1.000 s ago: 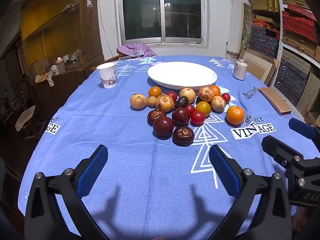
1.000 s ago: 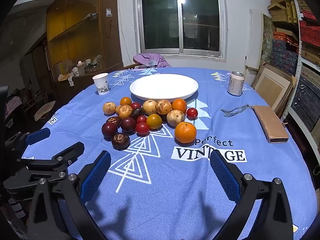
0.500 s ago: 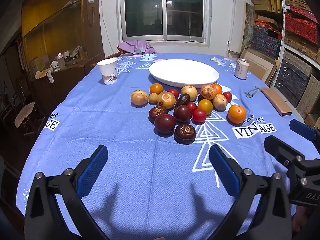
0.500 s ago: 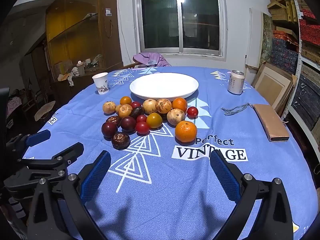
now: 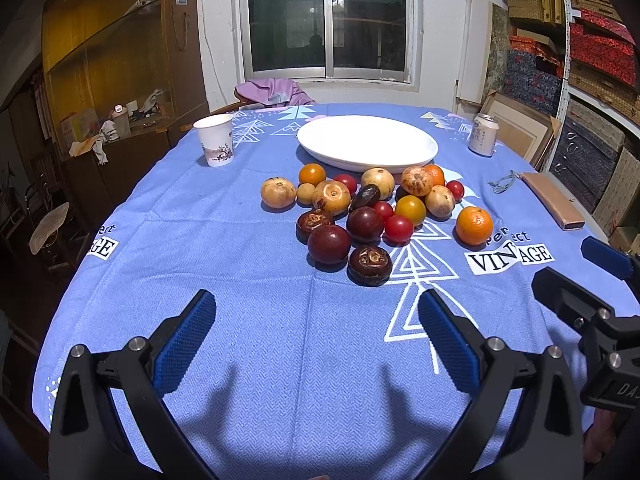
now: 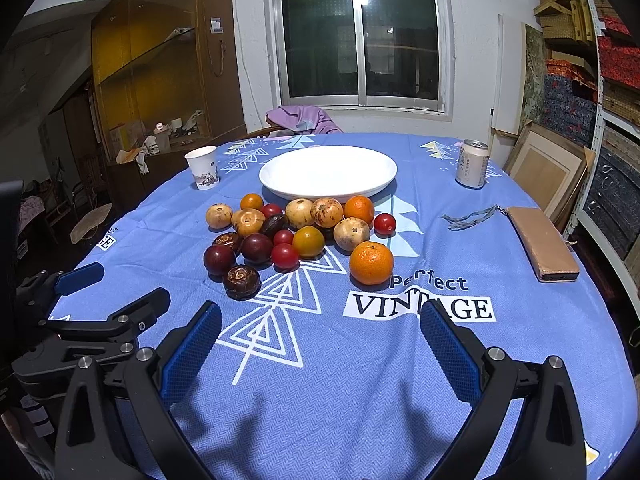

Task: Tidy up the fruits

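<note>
A heap of several fruits (image 5: 360, 208) (image 6: 288, 232), dark purple, tan, red and orange, lies mid-table on the blue cloth. A larger orange (image 5: 474, 225) (image 6: 371, 262) sits apart at the heap's right. Behind the heap stands an empty white plate (image 5: 367, 143) (image 6: 328, 173). My left gripper (image 5: 316, 340) hovers open over bare cloth, short of the nearest dark fruit (image 5: 369, 265). My right gripper (image 6: 320, 344) is open too, over the cloth print near the orange. Each gripper shows at the edge of the other's view, the right one (image 5: 592, 276) and the left one (image 6: 108, 292).
A paper cup (image 5: 215, 145) (image 6: 203, 167) stands at the back left and a drink can (image 5: 483, 135) (image 6: 472, 163) at the back right. A tan case with a cord (image 5: 552, 205) (image 6: 542, 243) lies along the right edge. Cabinets and shelves flank the table.
Both grippers stay open and nearly still. The left view has shifted slightly, so the fruit and plate sit a little lower and nearer in frame.
</note>
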### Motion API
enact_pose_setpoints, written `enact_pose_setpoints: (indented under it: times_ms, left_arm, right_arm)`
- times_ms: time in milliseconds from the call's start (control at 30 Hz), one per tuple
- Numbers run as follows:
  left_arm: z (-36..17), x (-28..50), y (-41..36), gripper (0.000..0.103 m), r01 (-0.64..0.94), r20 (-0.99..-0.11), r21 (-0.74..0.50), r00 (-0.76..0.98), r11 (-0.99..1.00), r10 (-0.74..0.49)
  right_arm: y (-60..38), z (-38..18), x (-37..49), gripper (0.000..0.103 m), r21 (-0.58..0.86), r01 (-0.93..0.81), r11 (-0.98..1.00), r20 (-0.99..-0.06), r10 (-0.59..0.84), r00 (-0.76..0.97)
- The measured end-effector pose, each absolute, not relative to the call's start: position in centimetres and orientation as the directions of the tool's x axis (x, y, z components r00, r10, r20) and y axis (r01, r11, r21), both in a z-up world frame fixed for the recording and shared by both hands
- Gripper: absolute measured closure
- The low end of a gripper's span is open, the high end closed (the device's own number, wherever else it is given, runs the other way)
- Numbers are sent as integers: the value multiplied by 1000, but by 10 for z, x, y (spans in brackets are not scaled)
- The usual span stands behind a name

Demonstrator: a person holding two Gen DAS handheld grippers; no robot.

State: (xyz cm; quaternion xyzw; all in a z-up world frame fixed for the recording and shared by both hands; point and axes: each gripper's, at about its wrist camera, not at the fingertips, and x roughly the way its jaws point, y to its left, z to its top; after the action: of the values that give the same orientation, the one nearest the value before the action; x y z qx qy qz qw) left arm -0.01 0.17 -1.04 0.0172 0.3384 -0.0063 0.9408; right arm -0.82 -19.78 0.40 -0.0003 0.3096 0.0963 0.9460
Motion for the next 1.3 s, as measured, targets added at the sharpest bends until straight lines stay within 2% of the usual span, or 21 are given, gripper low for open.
enact_pose_setpoints:
  times_ms: [1300]
  left_arm:
    - [-13,0,1,4,25,-649,27,761,999,-2]
  right_arm:
    - [-196,2,-9,3,61,-182,981,-585,183,790]
